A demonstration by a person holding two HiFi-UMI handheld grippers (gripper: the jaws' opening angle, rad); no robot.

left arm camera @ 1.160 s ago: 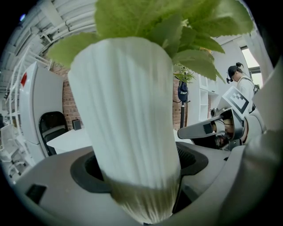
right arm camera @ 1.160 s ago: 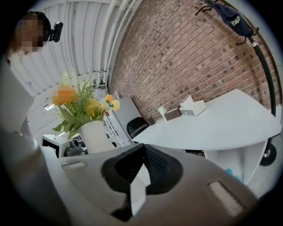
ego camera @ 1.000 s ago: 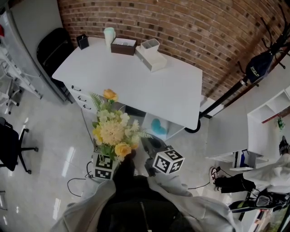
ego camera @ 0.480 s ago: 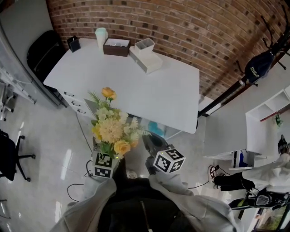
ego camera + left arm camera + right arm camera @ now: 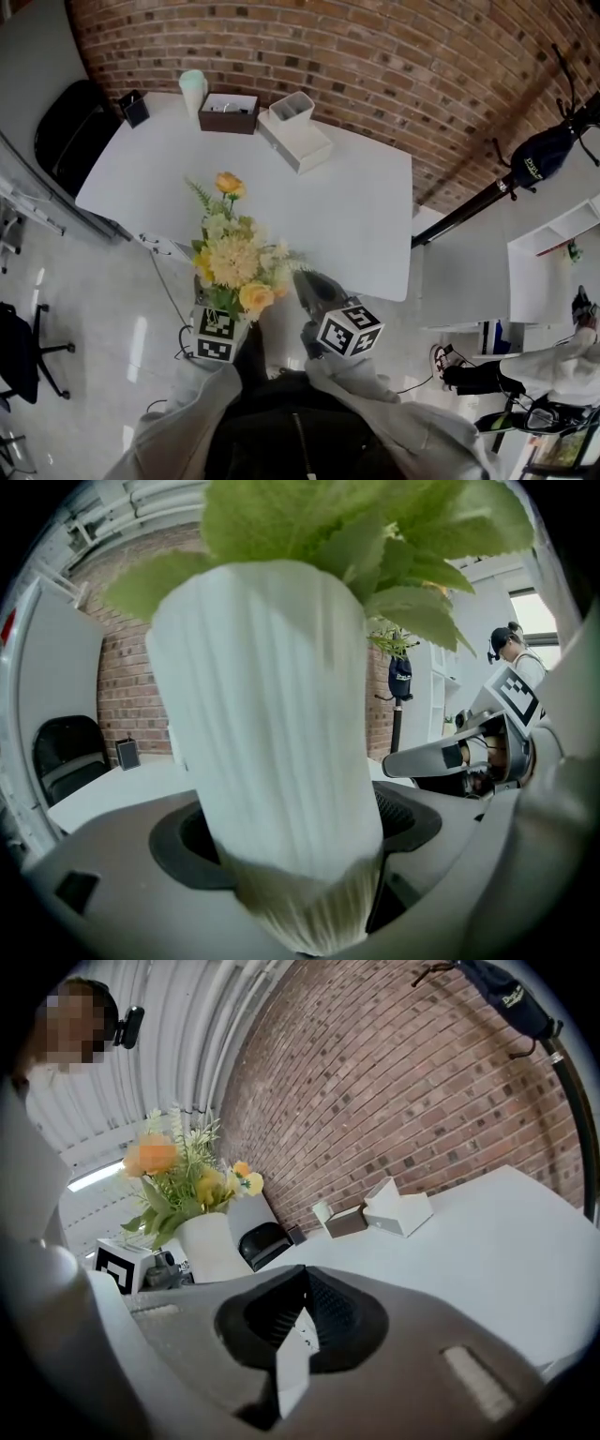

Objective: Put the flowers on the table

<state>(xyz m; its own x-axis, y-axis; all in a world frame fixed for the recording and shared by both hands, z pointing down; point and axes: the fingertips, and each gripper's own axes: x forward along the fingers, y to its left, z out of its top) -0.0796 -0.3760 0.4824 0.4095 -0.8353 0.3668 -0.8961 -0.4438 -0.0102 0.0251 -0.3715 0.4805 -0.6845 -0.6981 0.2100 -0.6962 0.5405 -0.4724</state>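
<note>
My left gripper (image 5: 302, 860) is clamped low on the flowers' (image 5: 234, 267) ribbed white vase (image 5: 272, 714), held aloft by the table's (image 5: 337, 202) near edge (top-heavy, probably slick and breakable, so I'd keep hold of the body), while my right gripper (image 5: 295, 1330) is closed on nothing.

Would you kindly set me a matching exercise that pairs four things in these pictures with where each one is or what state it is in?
Column one:
1. white vase
2. right gripper
3. pale cup
4. black chair

Column two:
A. jaws together, nothing between them
B. on the table, at its far edge by the brick wall
C. clamped between the jaws of the left gripper
D. standing off the table's left end

Pairs: 1-C; 2-A; 3-B; 4-D
</note>
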